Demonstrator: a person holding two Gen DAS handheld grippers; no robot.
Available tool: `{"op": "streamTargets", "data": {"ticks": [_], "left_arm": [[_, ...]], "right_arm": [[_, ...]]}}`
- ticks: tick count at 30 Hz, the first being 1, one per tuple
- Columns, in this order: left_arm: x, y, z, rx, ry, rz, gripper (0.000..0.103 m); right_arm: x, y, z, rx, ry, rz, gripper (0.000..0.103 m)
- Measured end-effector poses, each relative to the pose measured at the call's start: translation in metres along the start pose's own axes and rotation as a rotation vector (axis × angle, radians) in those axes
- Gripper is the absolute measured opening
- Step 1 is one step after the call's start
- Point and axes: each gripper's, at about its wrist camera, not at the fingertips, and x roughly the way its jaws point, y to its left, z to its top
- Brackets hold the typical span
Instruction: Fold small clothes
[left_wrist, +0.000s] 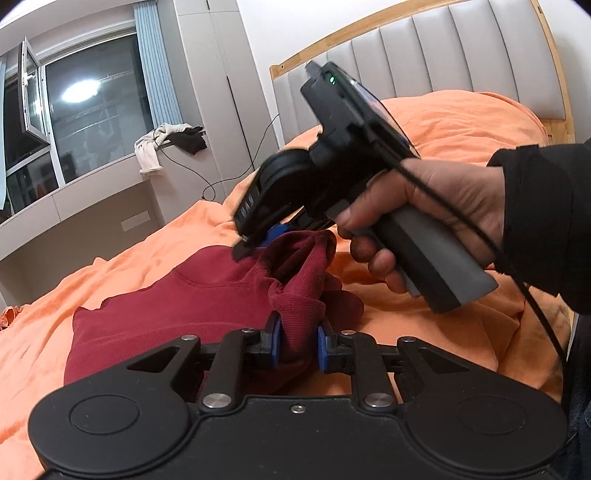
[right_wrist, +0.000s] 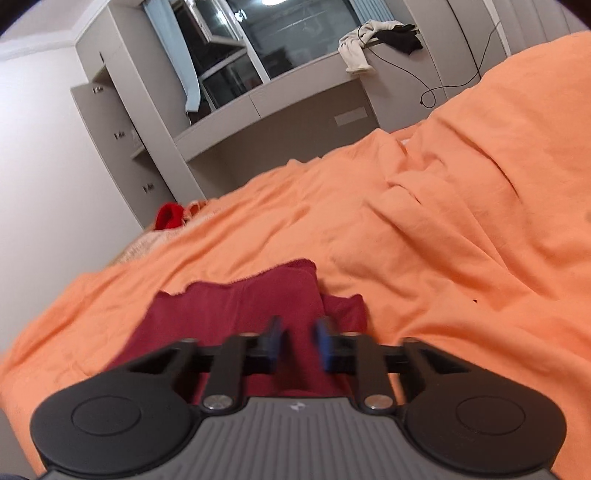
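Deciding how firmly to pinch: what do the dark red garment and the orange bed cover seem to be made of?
Dark red garment: looks like a soft matte knit, perhaps cotton jersey, with a ribbed edge bunched between the left hand-held gripper pads. Orange bed cover: apparently a thin matte woven sheet or light fleece; it creases in soft folds. The exact fibre cannot be told.

**Bedroom with the window dark**

You worked over a bed (right_wrist: 443, 221) spread with an orange cover. Behind it stood a grey padded headboard (left_wrist: 443, 55) framed in wood. A dark window (left_wrist: 92, 110) reflected a ceiling light, blue blinds (left_wrist: 155, 66) beside it. Pale and black clothes (right_wrist: 369, 40) hung off the grey window ledge (right_wrist: 295, 85); grey cupboards (right_wrist: 110, 110) lined the wall.
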Motion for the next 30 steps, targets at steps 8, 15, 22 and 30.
{"op": "streamTargets", "data": {"ticks": [8, 15, 22, 30], "left_arm": [[0.005, -0.001, -0.002, -0.011, -0.004, 0.002, 0.021], [0.003, 0.000, -0.002, -0.031, 0.008, -0.002, 0.022], [0.004, 0.011, 0.005, -0.113, 0.030, -0.030, 0.025], [0.005, 0.012, 0.004, -0.106, 0.030, -0.028, 0.028]], "right_arm": [[-0.030, 0.007, 0.002, -0.079, -0.091, -0.055, 0.005], [-0.013, -0.005, -0.011, -0.020, -0.024, -0.059, 0.007], [-0.016, -0.015, -0.011, 0.021, -0.033, -0.061, 0.023], [-0.019, -0.019, -0.011, 0.037, -0.040, -0.067, 0.036]]}}
